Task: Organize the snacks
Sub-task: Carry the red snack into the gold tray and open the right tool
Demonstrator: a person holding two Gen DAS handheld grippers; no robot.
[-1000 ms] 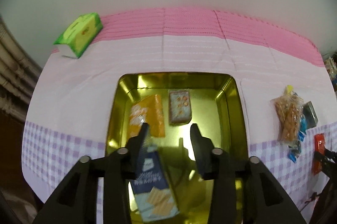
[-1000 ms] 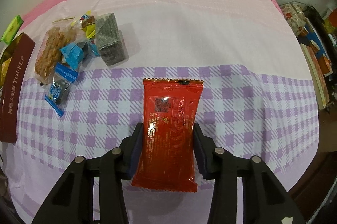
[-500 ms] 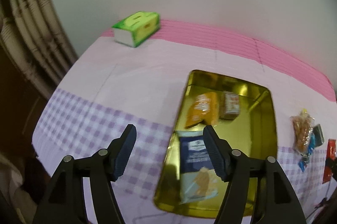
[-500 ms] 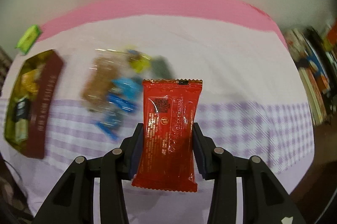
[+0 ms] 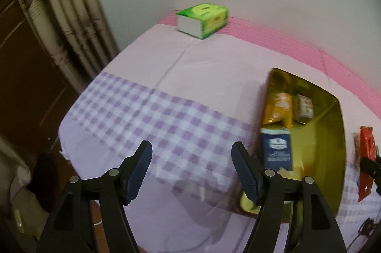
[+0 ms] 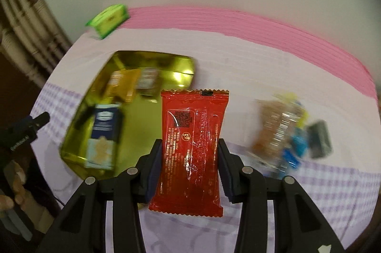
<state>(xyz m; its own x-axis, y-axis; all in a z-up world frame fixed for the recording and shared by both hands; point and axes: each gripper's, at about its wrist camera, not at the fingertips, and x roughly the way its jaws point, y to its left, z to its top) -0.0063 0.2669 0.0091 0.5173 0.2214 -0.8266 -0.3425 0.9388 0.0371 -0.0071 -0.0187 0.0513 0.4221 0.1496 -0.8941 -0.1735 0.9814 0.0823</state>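
Left wrist view
Left gripper (image 5: 191, 164): jaws spread wide with nothing between them, hanging over the checked part of the tablecloth (image 5: 166, 124), just left of the gold tin (image 5: 339, 157)
Tin contents: a blue cracker pack (image 5: 276, 149) at the near end, an orange pack (image 5: 279, 108) and a small brown pack (image 5: 304, 105) further in
Red packet (image 5: 366, 157): seen at the far right edge, past the tin's right wall
Green tissue box (image 5: 202, 19): at the far edge of the table, well apart from the rest
Risk here: the idle gripper hangs close to the tin's left wall; a careless swing could knock the tin and shift the target

Right wrist view
Right gripper (image 6: 189, 169): clamped on the red packet (image 6: 191, 145), pinching its lower half by the sides so the upper half stands free
Position: above the table between the tin (image 6: 185, 67) and the loose snack pile (image 6: 285, 134), which is blurred
Likely step: carrying the packet towards the tin
Risk, grip: the glossy film could slide between the pads during a fast sweep
Risk, drop: the free floor looks to lie on the tin's right side; letting go early may catch the rim or leave the packet on the cloth
Risk, crowding: landing on the blue pack (image 6: 104, 134) would pile the snacks, not order them
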